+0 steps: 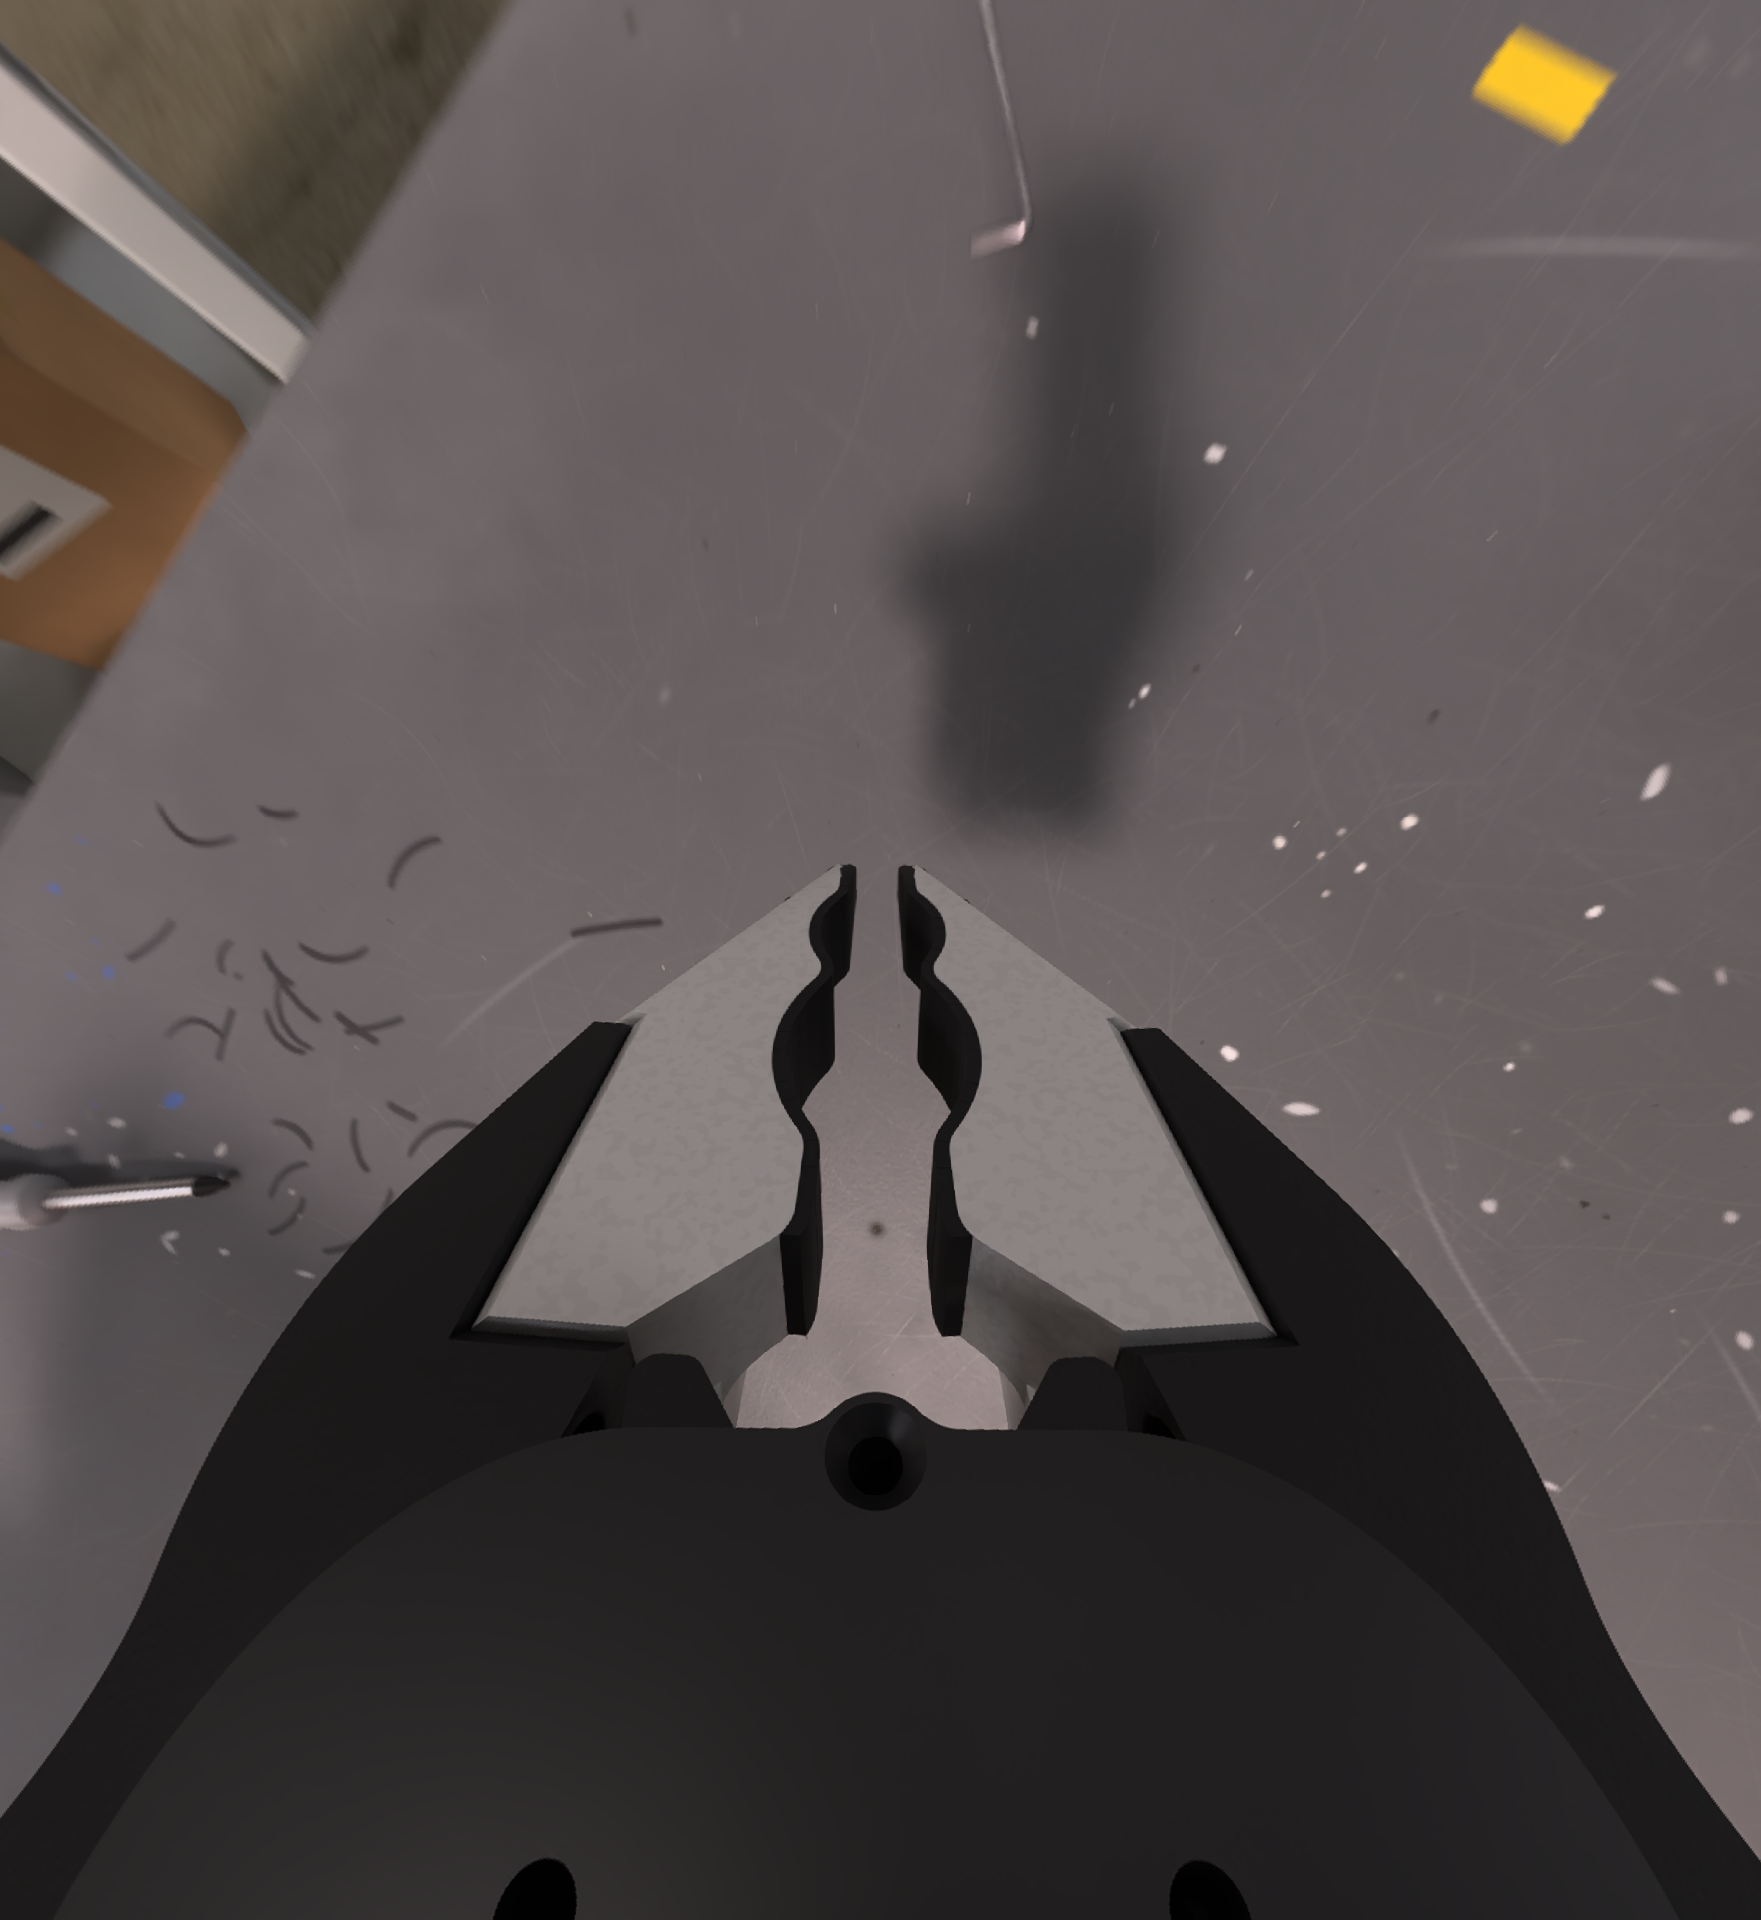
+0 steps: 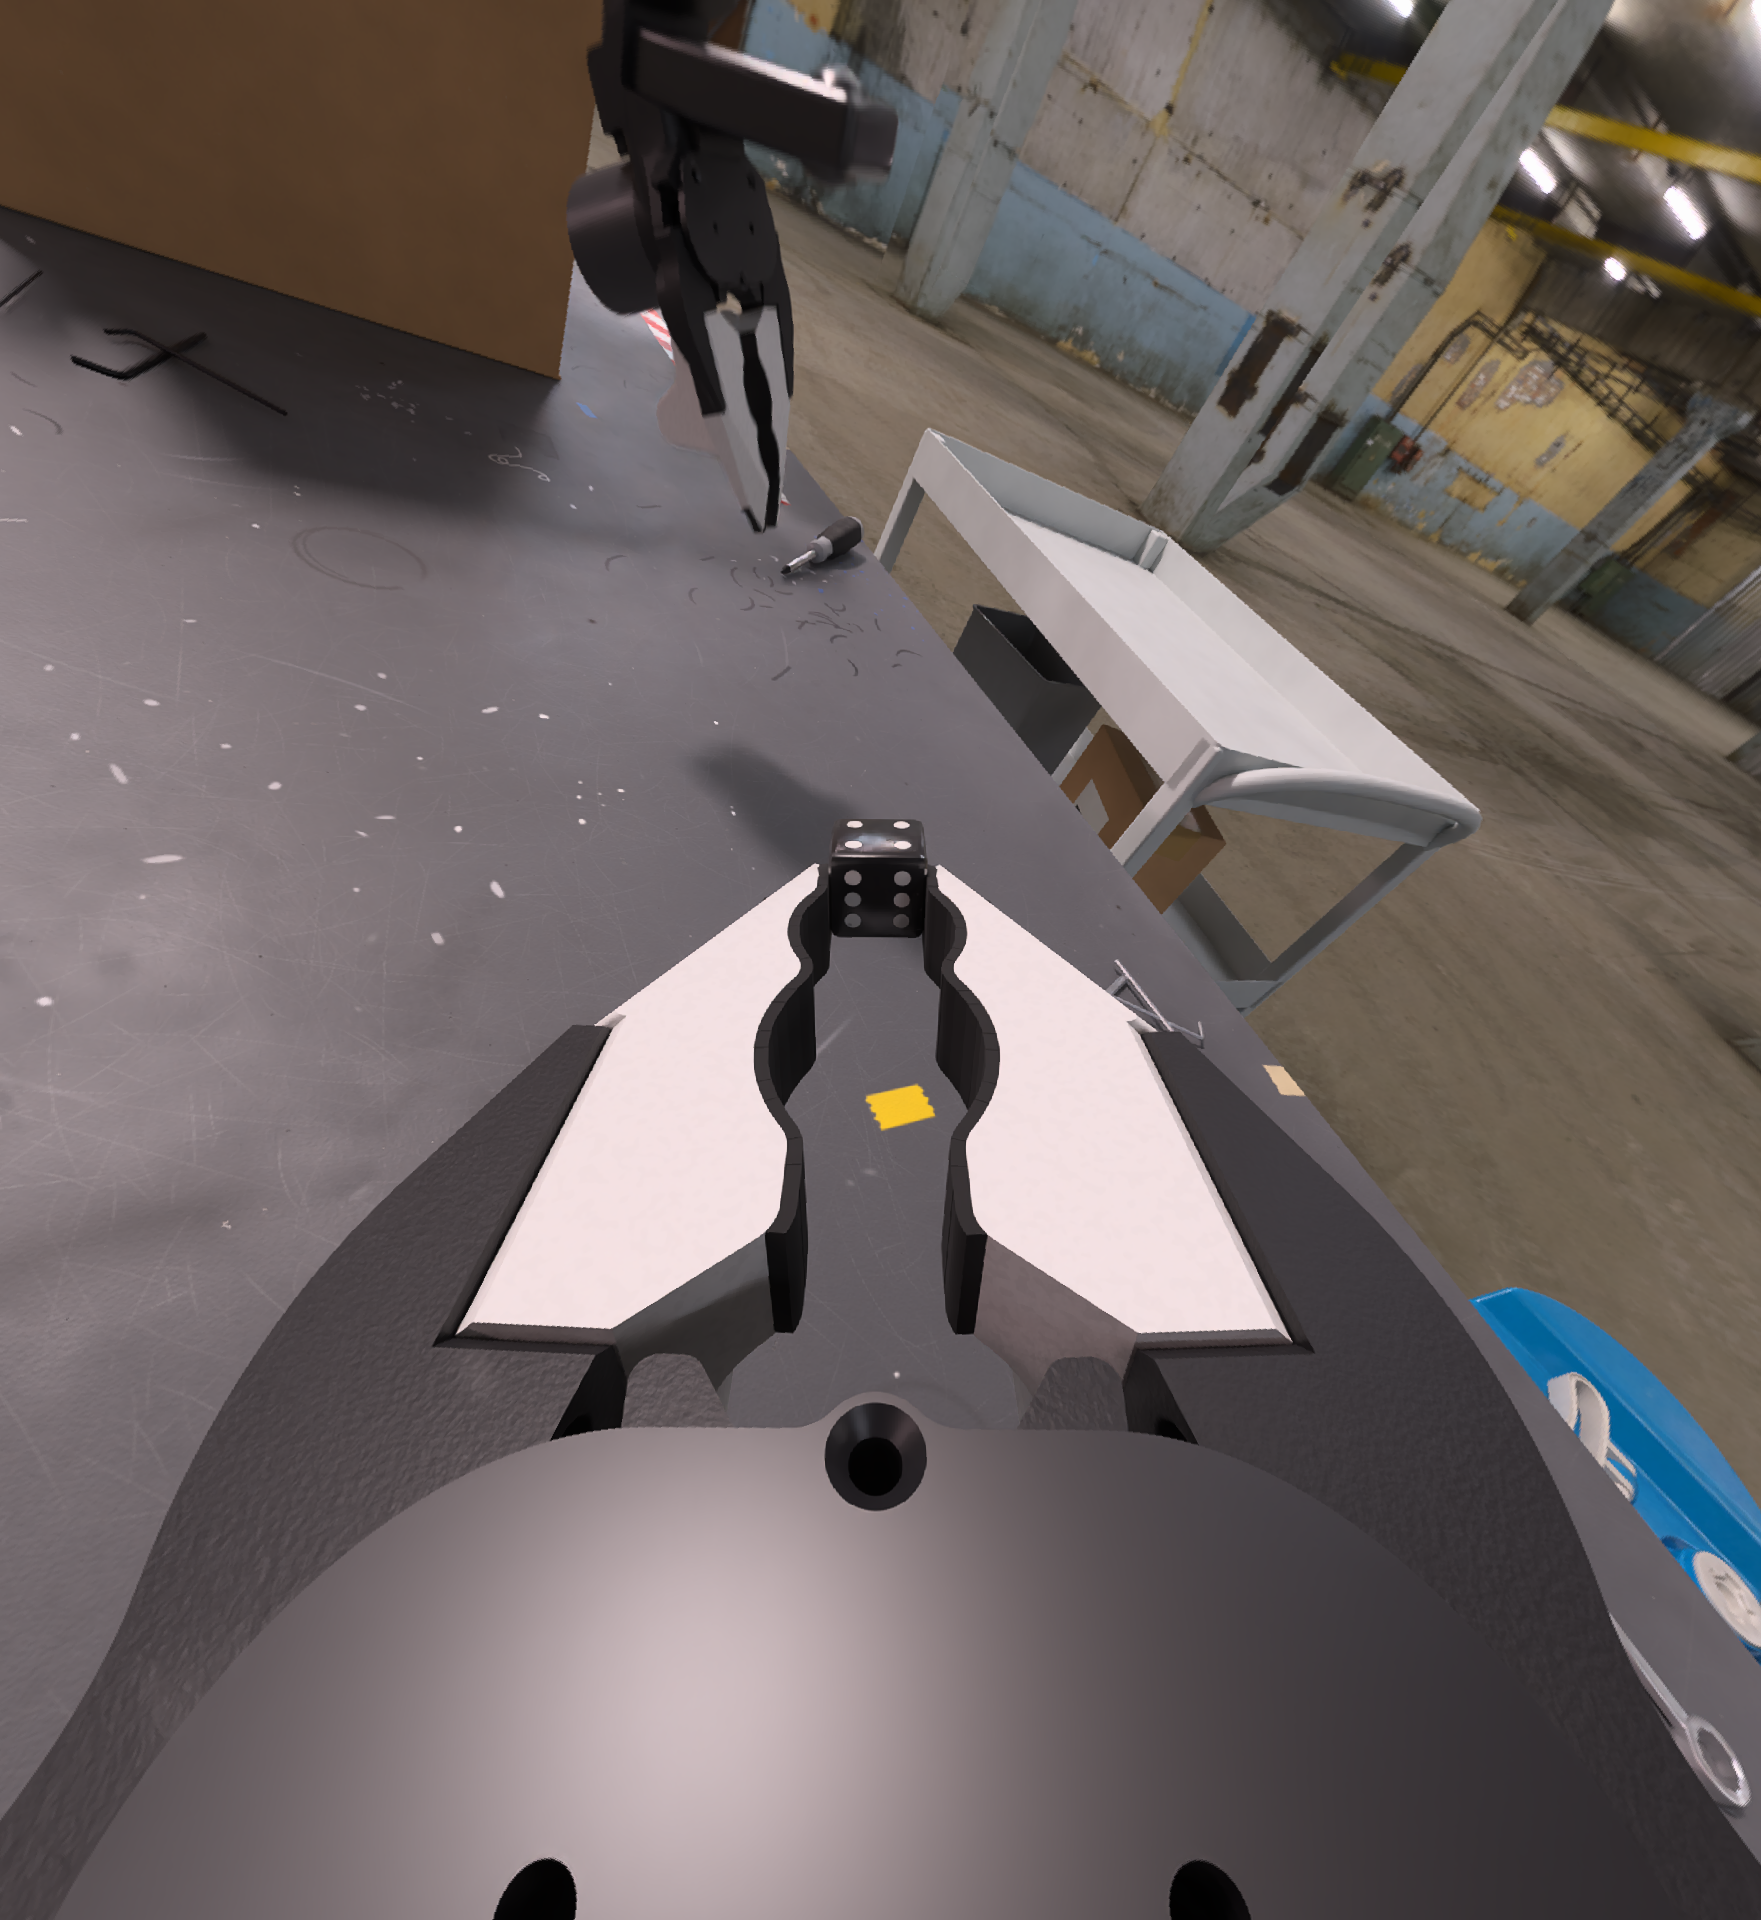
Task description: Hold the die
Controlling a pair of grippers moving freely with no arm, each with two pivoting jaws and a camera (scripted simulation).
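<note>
A black die (image 2: 876, 896) with white pips sits clamped between the fingertips of my right gripper (image 2: 877, 871). A dark shadow on the grey table (image 2: 232, 935) beyond it suggests it is held above the surface. My left gripper (image 1: 876, 873) is shut with only a thin slit between its fingers and holds nothing. It hovers over the table with its tips pointing down. It also shows in the right wrist view (image 2: 756, 514), far ahead of the die near the table's right edge. The die does not show in the left wrist view.
A cardboard box (image 2: 284, 156) stands at the table's far end. Hex keys (image 2: 169, 364), a screwdriver bit (image 2: 824, 545) and yellow tape (image 2: 900, 1107) lie on the table. A blue case (image 2: 1634, 1455) and wrench (image 2: 1707, 1756) are near the right edge. A white cart (image 2: 1167, 665) stands beyond it.
</note>
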